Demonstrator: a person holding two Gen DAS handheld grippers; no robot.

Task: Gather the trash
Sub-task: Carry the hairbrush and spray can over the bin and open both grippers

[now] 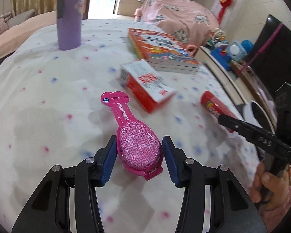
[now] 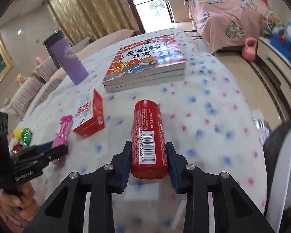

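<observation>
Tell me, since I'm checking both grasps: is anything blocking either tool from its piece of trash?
Nothing visible. The pink spoon-shaped plastic packet lies between the left tool's pads; the red cylindrical can lies between the right tool's pads.

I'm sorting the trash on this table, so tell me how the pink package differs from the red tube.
The pink package is a flat, spoon-shaped blister pack with a narrow neck and heart-shaped top; the red tube is a round cylinder with a barcode. The pink package sits between the left gripper's pads, the red tube between the right gripper's. Both lie flat on the dotted tablecloth, pointing away from the person.
</observation>
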